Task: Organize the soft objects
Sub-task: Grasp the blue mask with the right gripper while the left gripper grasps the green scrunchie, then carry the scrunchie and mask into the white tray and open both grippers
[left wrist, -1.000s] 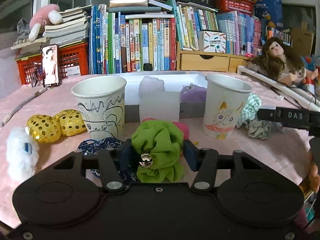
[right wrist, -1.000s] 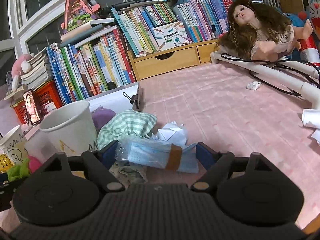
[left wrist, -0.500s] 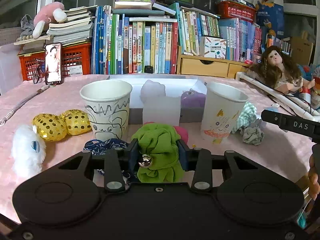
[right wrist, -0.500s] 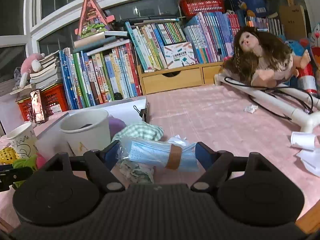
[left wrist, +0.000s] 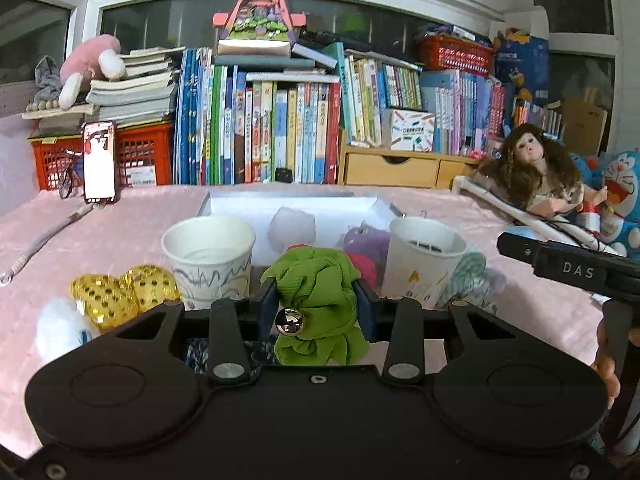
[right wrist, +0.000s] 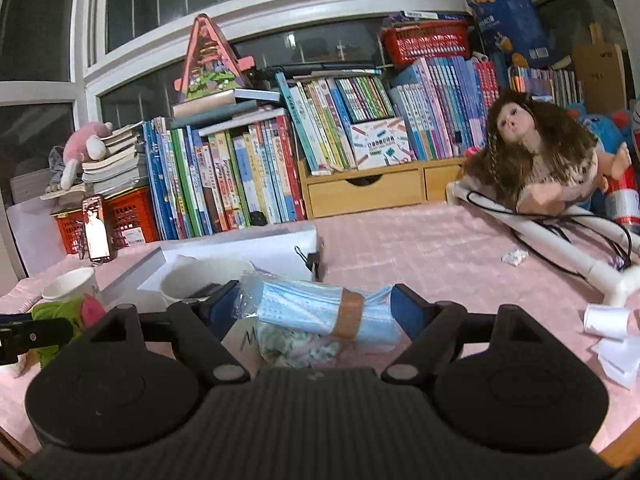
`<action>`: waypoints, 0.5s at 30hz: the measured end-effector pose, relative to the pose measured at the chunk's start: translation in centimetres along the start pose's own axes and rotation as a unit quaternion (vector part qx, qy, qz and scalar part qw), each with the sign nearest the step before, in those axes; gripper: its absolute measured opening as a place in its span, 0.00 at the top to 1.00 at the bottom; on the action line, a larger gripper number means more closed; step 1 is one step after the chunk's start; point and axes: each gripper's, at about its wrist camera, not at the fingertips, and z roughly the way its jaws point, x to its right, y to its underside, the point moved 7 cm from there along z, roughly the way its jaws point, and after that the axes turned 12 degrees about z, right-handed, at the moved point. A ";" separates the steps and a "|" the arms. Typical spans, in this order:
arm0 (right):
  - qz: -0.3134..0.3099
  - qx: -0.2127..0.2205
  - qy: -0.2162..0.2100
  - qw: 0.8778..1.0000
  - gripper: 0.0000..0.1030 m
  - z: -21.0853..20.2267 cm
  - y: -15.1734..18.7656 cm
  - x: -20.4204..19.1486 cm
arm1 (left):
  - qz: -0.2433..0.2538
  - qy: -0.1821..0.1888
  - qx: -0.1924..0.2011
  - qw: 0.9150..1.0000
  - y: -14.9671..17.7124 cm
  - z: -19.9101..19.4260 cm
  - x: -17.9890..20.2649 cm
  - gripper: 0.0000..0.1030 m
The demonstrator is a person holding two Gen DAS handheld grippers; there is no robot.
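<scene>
Two grippers are each closed on something soft.

Left wrist view: the left gripper [left wrist: 316,306] has its blue pads pressed against the sides of a green fabric scrunchie [left wrist: 318,284], which is squeezed between them and bulges above and below the fingers. A small silver bell [left wrist: 289,321] on the scrunchie faces the camera. Behind the held scrunchie sits a shallow white tray [left wrist: 292,202] on the pink tablecloth [left wrist: 132,220], with a white pompom [left wrist: 291,228] and a purple plush toy [left wrist: 366,238] inside. A doodled paper cup [left wrist: 209,258] stands left of the fingers, and a second paper cup [left wrist: 424,262] stands right of them; both are in front of the tray. Gold sequined balls [left wrist: 120,290] and a white fluffy toy [left wrist: 58,330] lie further left. A red-pink soft item [left wrist: 366,266] peeks out just behind the scrunchie. The right gripper's black bar enters from the right edge.

Right wrist view: the right gripper [right wrist: 312,308] grasps a bagged stack of blue face masks [right wrist: 320,310] bound with a tan band, lying crosswise between the two blue pads, which touch its ends. It is above the nearer paper cup [right wrist: 188,280]. A crumpled patterned cloth [right wrist: 296,346] shows beneath it. A doll [right wrist: 532,160] lies far right.
</scene>
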 end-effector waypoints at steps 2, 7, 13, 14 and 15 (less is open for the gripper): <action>-0.003 0.001 -0.005 1.000 0.21 0.0 -0.4 -0.4 | 0.001 0.003 0.003 1.000 -0.6 0.0 -0.1 0.63; 0.006 0.001 -0.021 1.000 0.21 0.2 -1.6 -1.2 | -0.003 0.008 0.010 1.000 -2.5 0.2 -0.6 0.63; 0.002 -0.001 -0.040 0.999 0.21 1.0 -3.9 -2.5 | -0.013 0.020 0.009 1.000 -5.8 1.6 -2.2 0.63; 0.000 -0.003 -0.042 0.999 0.21 1.2 -4.3 -2.8 | -0.015 0.022 0.008 1.000 -6.4 1.9 -2.5 0.63; -0.002 -0.004 -0.043 0.999 0.21 1.4 -4.7 -3.0 | -0.018 0.024 0.006 1.000 -6.9 2.3 -2.7 0.63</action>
